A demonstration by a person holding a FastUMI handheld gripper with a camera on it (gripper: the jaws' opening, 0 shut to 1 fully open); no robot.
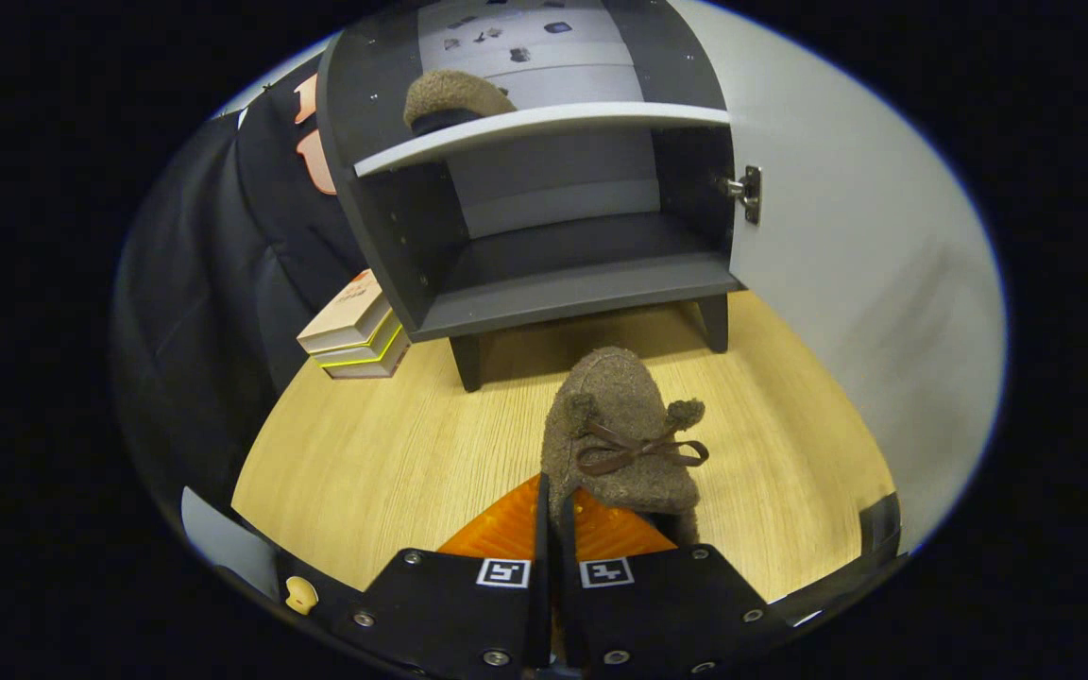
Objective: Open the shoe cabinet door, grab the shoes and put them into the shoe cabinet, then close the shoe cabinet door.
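Between our gripper's [552, 515] closed fingers we pinch the brown shoe's [621, 433] heel rim; its toe points far, toward the open shoe cabinet's [574, 288] lower shelf beyond.

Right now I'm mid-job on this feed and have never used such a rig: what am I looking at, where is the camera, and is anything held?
The camera rides on a handheld two-finger gripper and looks forward along its fingers, which show at the bottom of the picture. The fingers are nearly together, apparently pinching the heel edge of a brown fuzzy shoe with a bow, which points away towards the cabinet. Ahead stands a dark grey shoe cabinet on a wooden floor, its door swung open to the right. A second brown shoe already sits on the upper shelf; the lower shelf looks free. A stack of books lies beside the cabinet's left leg.
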